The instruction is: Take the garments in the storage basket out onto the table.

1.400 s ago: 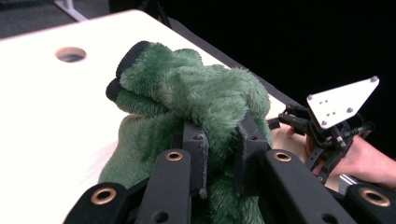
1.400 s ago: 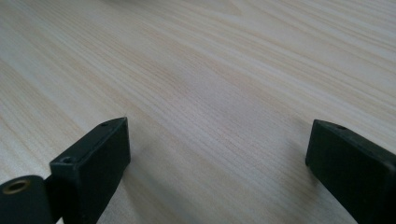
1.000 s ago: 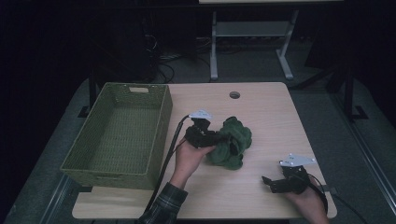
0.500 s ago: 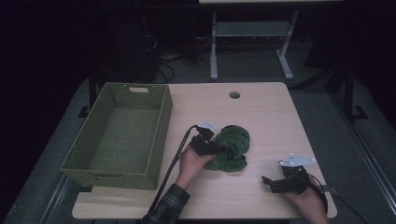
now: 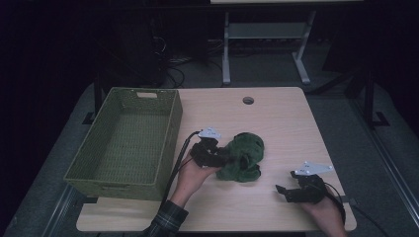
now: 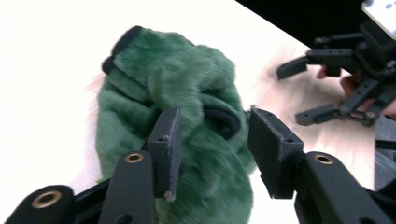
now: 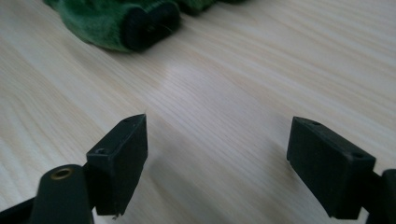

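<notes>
Since the earlier frames, the left hand-held gripper has drawn the green plush toy from the counter's middle toward its near edge and come lower, and its jaws have just been opening. In the left gripper view they stand partly apart around the toy's fur, one pad against the pile and the other clear of it, so the grip looks released or nearly so. The toy lies on the counter, just right of the basket and well short of the right edge. The right hand-held gripper rests near the near right corner, its jaws having just closed a little yet wide apart over bare wood with nothing between them. My guess is a regrasp is coming before the toy goes into the basket.
</notes>
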